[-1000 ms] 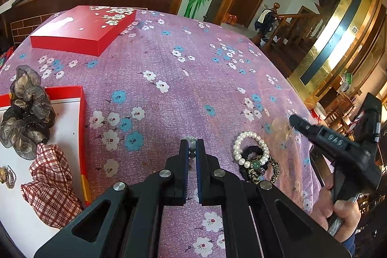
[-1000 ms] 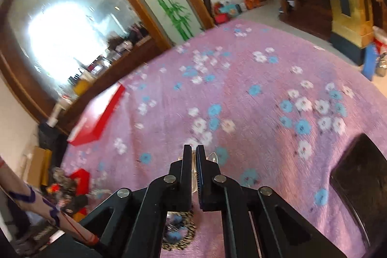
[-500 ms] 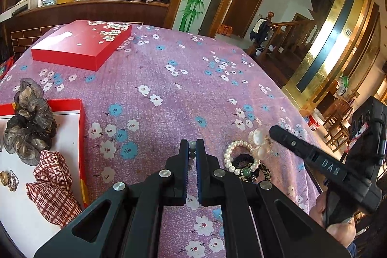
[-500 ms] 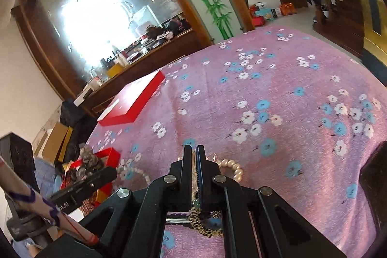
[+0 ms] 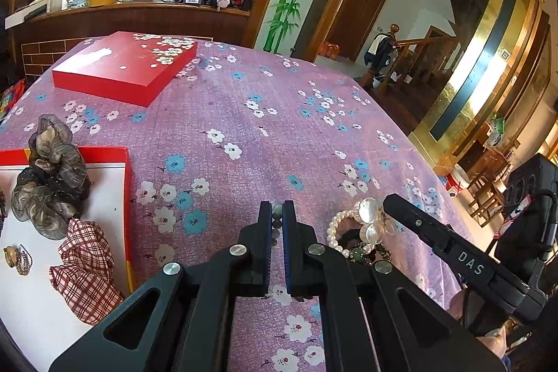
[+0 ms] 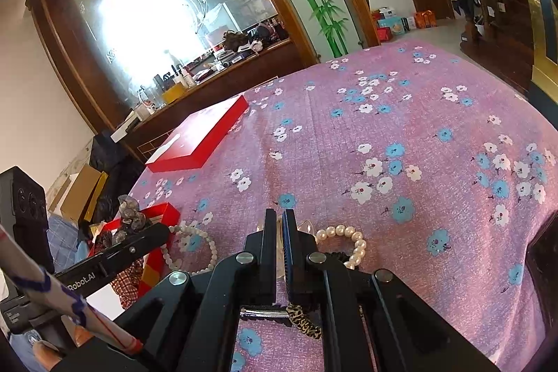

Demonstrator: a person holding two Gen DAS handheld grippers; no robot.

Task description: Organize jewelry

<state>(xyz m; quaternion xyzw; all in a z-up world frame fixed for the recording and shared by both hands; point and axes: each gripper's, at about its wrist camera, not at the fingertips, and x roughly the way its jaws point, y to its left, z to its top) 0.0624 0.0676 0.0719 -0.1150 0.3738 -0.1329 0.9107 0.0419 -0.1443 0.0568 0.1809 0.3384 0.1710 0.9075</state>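
The right hand-held gripper (image 6: 278,225) has swung in over the jewelry pile (image 5: 359,239) on the bench (image 5: 244,128) and lifted a shell clip (image 5: 369,210) clear, while the left hand-held gripper (image 5: 277,215) stays clamped on a bead bracelet (image 6: 190,248) — both look bound for the box (image 5: 127,197).
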